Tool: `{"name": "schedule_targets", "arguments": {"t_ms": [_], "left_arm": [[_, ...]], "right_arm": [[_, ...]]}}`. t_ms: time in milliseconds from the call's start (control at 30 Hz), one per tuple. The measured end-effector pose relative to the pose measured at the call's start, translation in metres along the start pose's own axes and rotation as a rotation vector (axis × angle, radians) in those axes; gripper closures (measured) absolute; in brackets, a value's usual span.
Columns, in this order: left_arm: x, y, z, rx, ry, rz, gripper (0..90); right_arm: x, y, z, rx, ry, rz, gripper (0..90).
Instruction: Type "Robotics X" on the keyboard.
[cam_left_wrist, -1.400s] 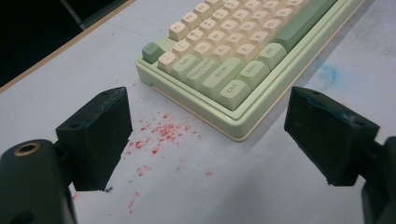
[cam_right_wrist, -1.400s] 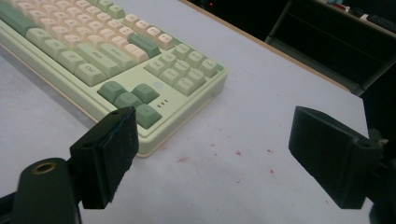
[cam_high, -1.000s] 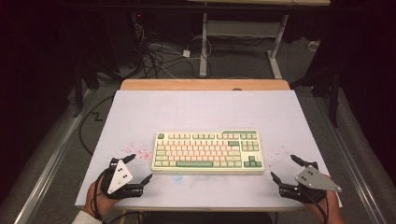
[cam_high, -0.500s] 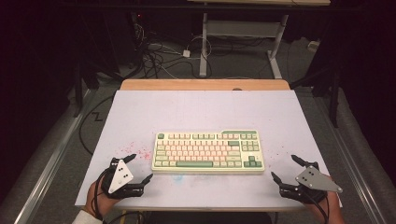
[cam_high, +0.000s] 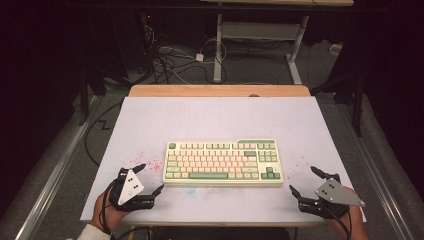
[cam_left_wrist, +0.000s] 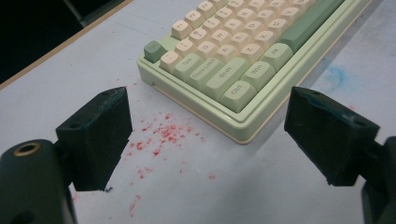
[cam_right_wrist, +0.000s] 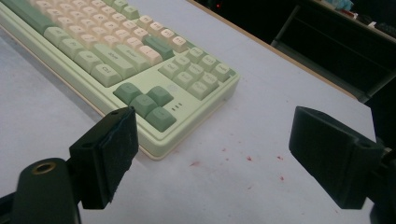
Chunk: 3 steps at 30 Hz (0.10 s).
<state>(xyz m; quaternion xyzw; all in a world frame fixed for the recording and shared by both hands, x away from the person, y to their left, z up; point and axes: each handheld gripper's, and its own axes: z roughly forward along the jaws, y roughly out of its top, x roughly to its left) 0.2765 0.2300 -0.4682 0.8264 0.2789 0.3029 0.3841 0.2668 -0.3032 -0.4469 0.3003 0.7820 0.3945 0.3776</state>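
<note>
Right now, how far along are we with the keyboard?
Nothing looks done yet: the keyboard lies flat on the white table, untouched. In hand: the left tongs and right tongs sit open, one off each near corner of it, holding nothing. Left: closing in and making contact with the keyboard, probably from both ends.

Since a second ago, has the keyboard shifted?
No. The keyboard sits at the same spot against the table edges and red specks.
</note>
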Motion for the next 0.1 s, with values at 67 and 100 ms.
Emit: {"name": "schedule_targets", "arguments": {"t_ms": [67,100], "left_arm": [[-0.0004,0.0007,0.0008,0.003,0.005,0.004,14.6],[-0.0006,0.0012,0.0009,0.004,0.008,0.006,14.6]], "right_arm": [[-0.0003,-0.0003,-0.0001,0.0,0.001,0.003,16.2],[0.0,-0.0002,-0.0002,0.001,0.002,0.002,16.2]]}}
